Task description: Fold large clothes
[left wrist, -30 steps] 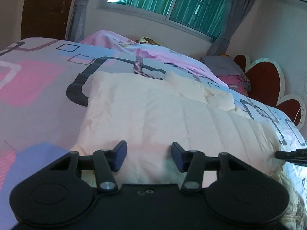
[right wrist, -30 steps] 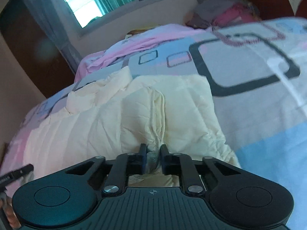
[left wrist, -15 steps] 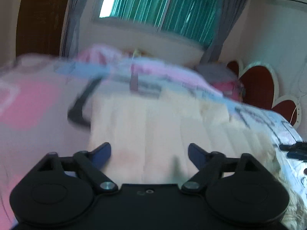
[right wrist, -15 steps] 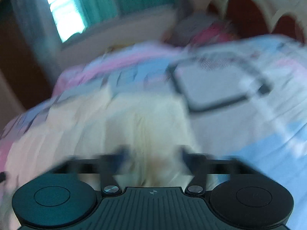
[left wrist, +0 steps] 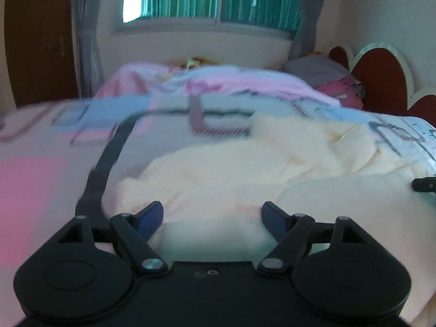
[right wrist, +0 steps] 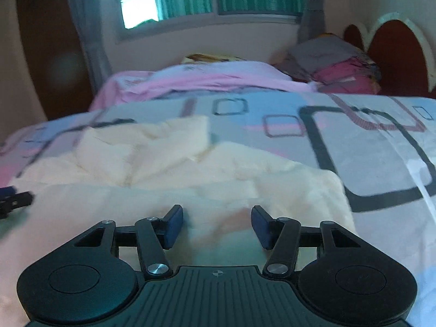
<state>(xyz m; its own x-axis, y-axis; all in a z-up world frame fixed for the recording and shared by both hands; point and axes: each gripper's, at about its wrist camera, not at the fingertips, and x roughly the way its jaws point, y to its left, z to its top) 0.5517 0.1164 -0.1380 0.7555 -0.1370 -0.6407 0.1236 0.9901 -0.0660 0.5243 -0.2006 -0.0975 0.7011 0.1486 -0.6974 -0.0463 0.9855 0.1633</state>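
Comparing with a second ago: the right gripper [right wrist: 216, 224] has released its pinched fold and now part-closes on nothing; the left gripper [left wrist: 212, 219] has spread wide — both empty. The cream garment [left wrist: 245, 169] lies just ahead of both on the bedspread [right wrist: 354, 141] — one fold laid.

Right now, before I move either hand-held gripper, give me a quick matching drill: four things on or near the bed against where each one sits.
Things:
1. cream quilted garment
2. patterned bedsheet
3. pink blanket
4. grey and magenta folded pile

Places:
A. bunched along the far side of the bed, below the window
B. beside the headboard
C. spread just ahead of both hand-held grippers
D. under the garment, covering the bed

Pairs: 1-C, 2-D, 3-A, 4-B
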